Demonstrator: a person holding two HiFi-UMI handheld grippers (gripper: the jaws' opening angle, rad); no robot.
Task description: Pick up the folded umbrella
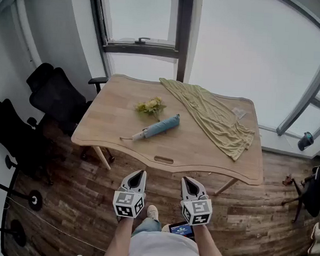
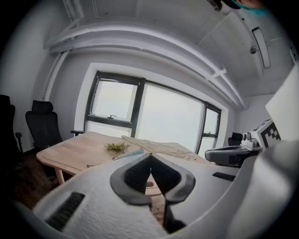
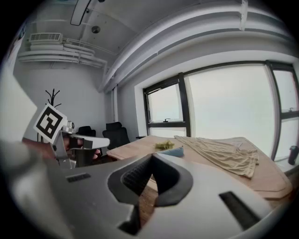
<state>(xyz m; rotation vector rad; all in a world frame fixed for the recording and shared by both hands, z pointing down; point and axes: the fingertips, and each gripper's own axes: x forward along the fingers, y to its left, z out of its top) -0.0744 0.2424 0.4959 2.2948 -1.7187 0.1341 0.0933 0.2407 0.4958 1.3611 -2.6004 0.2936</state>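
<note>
The surface (image 1: 111,116), mid-frame, is pale, smooth, matt wood. The umbrella (image 1: 159,127) is blue fabric. The cloth (image 1: 215,117) is creased olive textile. The floor (image 1: 73,200), lower left, is dark, worn planks.

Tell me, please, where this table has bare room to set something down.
The table is bare on its left side, left of the flowers and folded umbrella, and along the near edge in front of the umbrella. The centre is crowded, and the olive cloth covers most of the right.
</note>
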